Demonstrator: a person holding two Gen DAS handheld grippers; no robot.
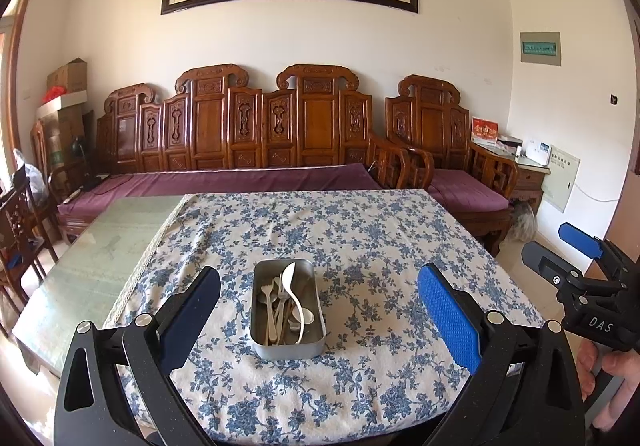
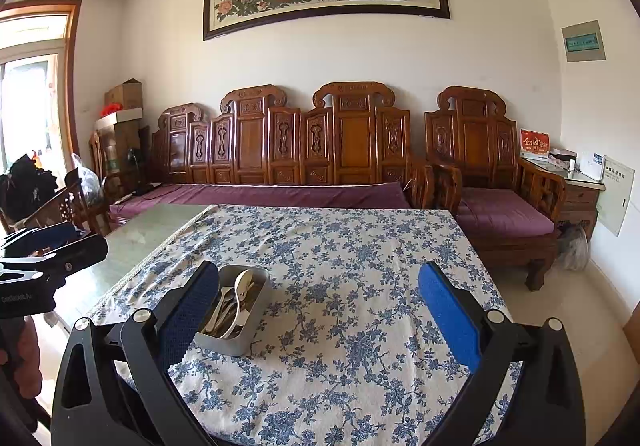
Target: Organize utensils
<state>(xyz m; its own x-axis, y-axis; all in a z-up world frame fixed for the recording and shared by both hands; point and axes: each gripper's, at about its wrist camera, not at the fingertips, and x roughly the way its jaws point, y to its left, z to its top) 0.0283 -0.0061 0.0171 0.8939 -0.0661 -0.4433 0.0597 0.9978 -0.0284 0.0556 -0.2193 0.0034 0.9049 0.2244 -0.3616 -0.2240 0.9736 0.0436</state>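
A rectangular metal tin (image 1: 264, 346) stands on the blue-flowered tablecloth (image 1: 360, 246), holding several utensils: a white ladle-like spoon (image 1: 294, 288), forks and small spoons (image 1: 272, 306). My left gripper (image 1: 318, 310) hangs open above the near table edge, the tin straight ahead between its fingers and apart from them. In the right wrist view the tin (image 2: 244, 338) sits ahead to the left, just past the left pad (image 2: 188, 314). My right gripper (image 2: 318, 314) is open and holds nothing. The right gripper (image 1: 568, 258) also shows at the right of the left wrist view, open.
The cloth covers the right part of a glass-topped table (image 1: 104, 250). Behind it stand a carved wooden sofa (image 1: 256, 125) with purple cushions and a matching armchair (image 1: 448, 149). A wooden chair (image 1: 20, 230) is at the left. A person's hand (image 1: 616, 374) holds the right gripper's handle.
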